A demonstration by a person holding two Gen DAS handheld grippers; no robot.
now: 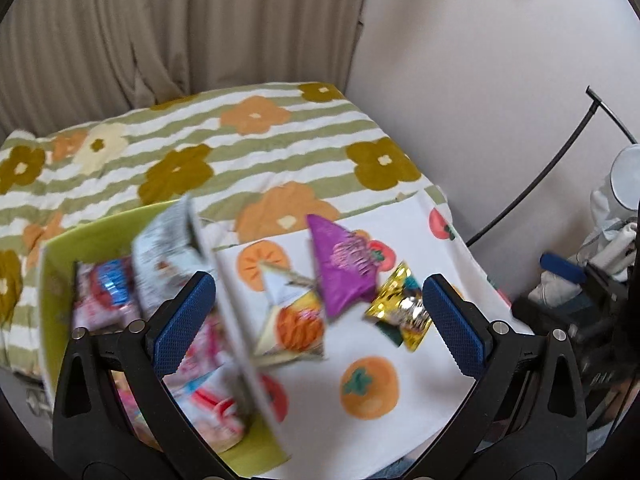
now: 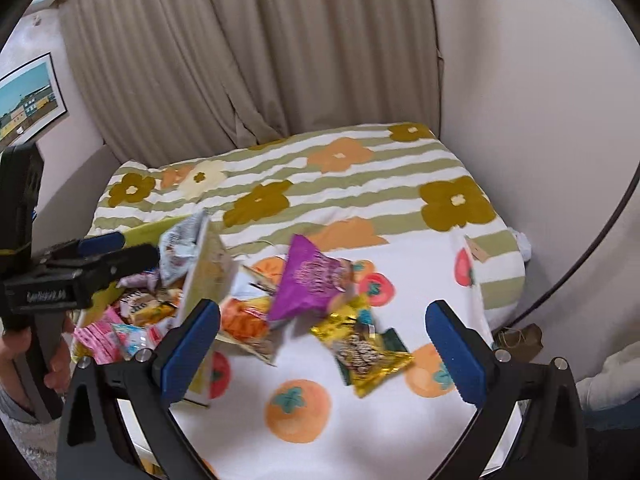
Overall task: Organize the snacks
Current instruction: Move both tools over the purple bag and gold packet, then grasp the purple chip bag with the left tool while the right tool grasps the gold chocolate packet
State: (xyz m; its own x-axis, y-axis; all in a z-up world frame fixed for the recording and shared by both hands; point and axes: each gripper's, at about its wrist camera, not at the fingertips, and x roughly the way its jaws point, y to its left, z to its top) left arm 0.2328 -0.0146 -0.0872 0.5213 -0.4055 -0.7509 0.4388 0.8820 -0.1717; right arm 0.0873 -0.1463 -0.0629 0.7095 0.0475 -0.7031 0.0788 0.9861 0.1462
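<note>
A green box (image 1: 60,276) (image 2: 208,276) on the left holds several snack packets, pink (image 1: 104,296) (image 2: 100,340) and grey-white (image 1: 168,248) (image 2: 182,248) ones. On the persimmon-print cloth (image 1: 400,420) (image 2: 400,432) lie a purple packet (image 1: 344,268) (image 2: 308,280), a gold packet (image 1: 404,308) (image 2: 364,352) and an orange-white packet (image 1: 292,320) (image 2: 244,324). My left gripper (image 1: 320,324) (image 2: 116,250) is open, hovering over the box's right wall and the loose packets. My right gripper (image 2: 322,352) is open above the loose packets, empty.
The cloth lies on a bed with a striped flowered blanket (image 1: 240,148) (image 2: 340,184). Beige curtains (image 2: 260,60) hang behind. A white wall (image 1: 480,80) is to the right, with a black stand (image 1: 552,176) and clutter (image 1: 592,280) beside the bed.
</note>
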